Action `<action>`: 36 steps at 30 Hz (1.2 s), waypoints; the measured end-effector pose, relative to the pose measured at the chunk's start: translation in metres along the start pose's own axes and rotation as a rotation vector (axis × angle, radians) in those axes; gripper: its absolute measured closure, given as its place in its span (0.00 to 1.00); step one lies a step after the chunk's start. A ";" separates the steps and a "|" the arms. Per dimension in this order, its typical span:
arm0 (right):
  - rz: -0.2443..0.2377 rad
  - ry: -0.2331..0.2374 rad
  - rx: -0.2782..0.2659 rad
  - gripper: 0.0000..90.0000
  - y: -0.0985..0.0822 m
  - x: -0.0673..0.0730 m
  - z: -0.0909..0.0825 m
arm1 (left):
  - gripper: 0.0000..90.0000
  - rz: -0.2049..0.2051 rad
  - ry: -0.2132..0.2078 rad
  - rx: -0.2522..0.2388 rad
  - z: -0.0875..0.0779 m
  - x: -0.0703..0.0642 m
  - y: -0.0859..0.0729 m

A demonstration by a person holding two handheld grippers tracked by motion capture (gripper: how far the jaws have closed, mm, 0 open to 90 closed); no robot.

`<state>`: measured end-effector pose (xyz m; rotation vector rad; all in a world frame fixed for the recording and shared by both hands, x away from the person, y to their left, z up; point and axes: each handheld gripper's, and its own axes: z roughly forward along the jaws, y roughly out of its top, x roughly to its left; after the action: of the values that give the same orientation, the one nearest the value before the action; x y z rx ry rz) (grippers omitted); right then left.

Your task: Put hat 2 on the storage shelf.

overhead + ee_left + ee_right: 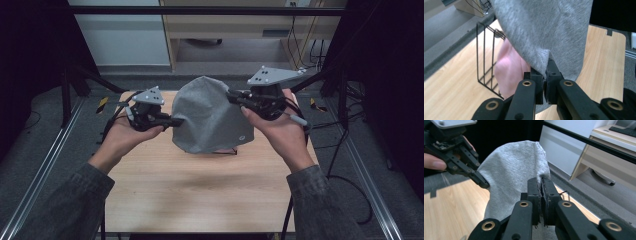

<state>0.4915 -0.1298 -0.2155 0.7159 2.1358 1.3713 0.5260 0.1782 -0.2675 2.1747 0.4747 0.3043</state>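
A grey cloth (210, 117) hangs in the air above the wooden table (200, 190), stretched between the two grippers so that it bellies out like a small tent. The left gripper (175, 121) has its jaws clamped together on the cloth's left edge; in the left gripper view the fabric (541, 37) is pinched right between the pads, a fold of it bunched at the tips. The right gripper (235, 98) is likewise shut on the cloth, gripping it higher up on the right side, and in the right gripper view the grey fabric (516, 175) runs into the closed jaws (the left gripper (482, 183) can be seen there too, biting the far edge). Holding two separate edges seems meant to spread the piece open and keep it off the table, so it can be lowered, folded or draped under control rather than dropped in a heap. Beneath and behind the cloth stands a black wire rack (486, 60) with something pink (510, 72) resting against it, probably another soft item already placed there; whether the grey cloth is headed for the rack or has come out of it cannot be told. The cloth's lower hem hangs just above the tabletop, near the rack's foot (227, 151).
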 end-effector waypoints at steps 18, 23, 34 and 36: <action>0.094 -0.074 -0.076 0.96 0.041 -0.060 0.005 | 0.96 0.004 0.066 -0.025 -0.001 0.040 0.060; 0.118 -0.092 -0.093 0.96 0.046 -0.073 0.011 | 0.96 0.005 0.112 -0.044 0.000 0.052 0.071; 0.135 -0.146 -0.094 0.96 0.036 -0.091 0.030 | 0.96 -0.066 0.159 -0.104 0.015 0.071 0.070; 0.134 -0.145 -0.094 0.96 0.032 -0.093 0.034 | 0.96 -0.050 0.181 -0.093 0.020 0.072 0.070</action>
<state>0.5876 -0.1571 -0.1866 0.9062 1.9279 1.4321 0.6139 0.1574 -0.2198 2.0511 0.6027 0.4890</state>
